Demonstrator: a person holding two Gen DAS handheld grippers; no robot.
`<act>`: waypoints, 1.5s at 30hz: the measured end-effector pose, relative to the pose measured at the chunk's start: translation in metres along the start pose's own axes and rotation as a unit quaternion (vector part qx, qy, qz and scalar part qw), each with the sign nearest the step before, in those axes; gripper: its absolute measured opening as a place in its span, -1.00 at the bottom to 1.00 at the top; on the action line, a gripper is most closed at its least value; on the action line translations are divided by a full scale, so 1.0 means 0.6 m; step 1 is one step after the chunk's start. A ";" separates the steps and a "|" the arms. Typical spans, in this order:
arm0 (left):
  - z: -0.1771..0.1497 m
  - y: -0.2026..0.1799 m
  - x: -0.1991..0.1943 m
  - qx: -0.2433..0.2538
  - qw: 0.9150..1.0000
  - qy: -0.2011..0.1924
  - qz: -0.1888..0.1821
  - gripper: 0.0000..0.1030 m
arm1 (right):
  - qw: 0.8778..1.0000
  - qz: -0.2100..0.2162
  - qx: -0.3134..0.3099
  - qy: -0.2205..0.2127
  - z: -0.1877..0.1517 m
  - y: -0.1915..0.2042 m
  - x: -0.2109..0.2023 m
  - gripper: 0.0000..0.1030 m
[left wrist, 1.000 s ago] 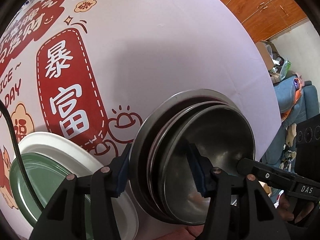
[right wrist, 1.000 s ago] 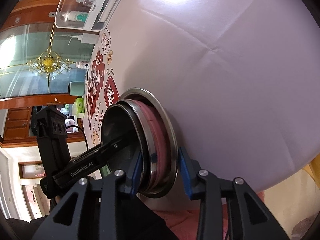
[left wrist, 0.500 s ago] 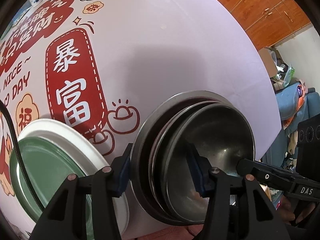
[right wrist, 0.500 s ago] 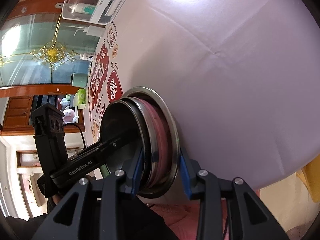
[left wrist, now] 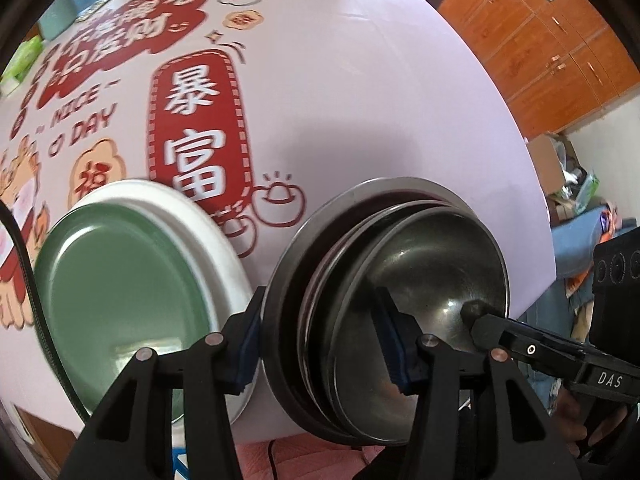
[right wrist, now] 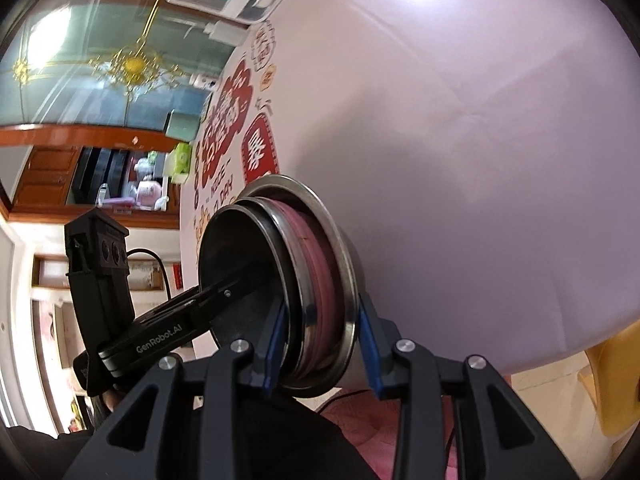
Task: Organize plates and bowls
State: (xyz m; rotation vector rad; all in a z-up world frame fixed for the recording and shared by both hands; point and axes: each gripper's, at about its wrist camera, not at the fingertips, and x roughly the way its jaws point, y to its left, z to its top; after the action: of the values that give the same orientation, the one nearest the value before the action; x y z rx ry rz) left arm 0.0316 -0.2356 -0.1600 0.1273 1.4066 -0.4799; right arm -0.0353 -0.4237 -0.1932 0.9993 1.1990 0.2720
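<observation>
Both the left gripper (left wrist: 318, 344) and right gripper (right wrist: 322, 344) straddle opposite rims of the nested steel bowl stack (left wrist: 400, 292) at the table's near edge, apparently clamped, beside the green plate (left wrist: 116, 292).

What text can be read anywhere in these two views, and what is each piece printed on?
"暴富": red panel on the tablecloth.
"NICE DAY": tablecloth, left of that panel.
"福": small orange badge on the tablecloth.
"DAS": right gripper, seen from the left wrist view.
"GenRobot.AI": left gripper, seen from the right wrist view.
Other red Chinese slogans on the tablecloth: too blurred to read.
</observation>
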 end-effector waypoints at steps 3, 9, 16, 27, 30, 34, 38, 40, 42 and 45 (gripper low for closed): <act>-0.004 0.015 -0.017 -0.012 1.000 -0.012 0.010 -0.04 | 1.000 0.004 -0.016 0.011 0.003 0.016 0.009 -0.36; -0.028 0.046 -0.039 -0.051 0.998 -0.028 0.018 -0.04 | 0.998 0.010 -0.046 0.034 0.009 0.054 0.028 -0.36; -0.057 0.093 -0.071 -0.087 0.995 -0.047 0.032 -0.04 | 0.995 0.021 -0.078 0.059 0.005 0.103 0.059 -0.37; -0.096 0.185 -0.110 -0.132 0.988 -0.062 0.044 -0.06 | 0.989 0.020 -0.115 0.093 -0.011 0.177 0.126 -0.37; -0.105 0.214 -0.117 -0.141 0.987 -0.065 0.045 -0.06 | 0.987 0.019 -0.123 0.101 -0.017 0.198 0.146 -0.37; -0.113 0.246 -0.120 -0.149 0.986 -0.062 0.044 -0.05 | 0.986 0.014 -0.124 0.109 -0.026 0.215 0.170 -0.37; -0.115 0.272 -0.121 -0.150 0.986 -0.060 0.043 -0.05 | 0.986 0.010 -0.123 0.110 -0.031 0.231 0.189 -0.37; -0.114 0.286 -0.119 -0.150 0.986 -0.057 0.040 -0.06 | 0.987 0.006 -0.121 0.110 -0.034 0.235 0.197 -0.37; -0.111 0.299 -0.112 -0.151 0.987 -0.051 0.035 -0.06 | 0.987 0.002 -0.116 0.110 -0.035 0.237 0.205 -0.37; -0.106 0.311 -0.104 -0.145 0.988 -0.043 0.032 -0.06 | 0.989 -0.003 -0.105 0.107 -0.037 0.238 0.217 -0.37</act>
State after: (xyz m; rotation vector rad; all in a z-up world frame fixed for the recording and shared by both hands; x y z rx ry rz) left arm 0.0415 -0.0293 -0.1472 -0.0830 1.3690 -0.2200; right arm 0.0406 -0.2464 -0.1686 0.7969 1.3360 0.4999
